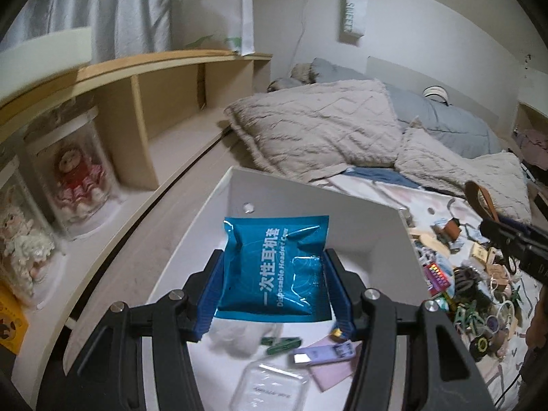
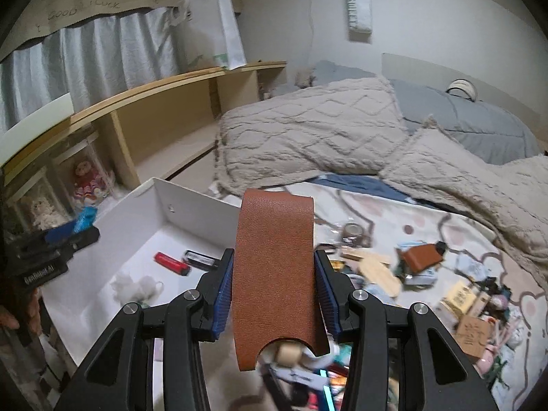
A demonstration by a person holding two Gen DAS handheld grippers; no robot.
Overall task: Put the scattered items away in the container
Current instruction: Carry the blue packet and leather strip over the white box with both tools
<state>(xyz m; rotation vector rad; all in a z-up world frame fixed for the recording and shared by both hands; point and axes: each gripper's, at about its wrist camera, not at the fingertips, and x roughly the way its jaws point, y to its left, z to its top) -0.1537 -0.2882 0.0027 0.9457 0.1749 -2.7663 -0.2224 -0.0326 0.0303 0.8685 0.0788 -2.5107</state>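
White box (image 1: 342,202) is open on top, so entry from above is free. Its floor is bare in the far half; the near half holds a green clip (image 1: 282,344), purple card (image 1: 323,356), clear case (image 1: 270,388), cotton wad (image 2: 137,286), red lighter (image 2: 171,263). Box walls block side entry. Right of the box, the bed sheet (image 2: 394,212) is crowded by a clutter pile (image 1: 479,291). Blanket (image 2: 308,130) bounds the far side.

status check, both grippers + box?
Left gripper shut on blue packet, over white box. Right gripper shut on brown leather strap, beside box. Nothing blocking.
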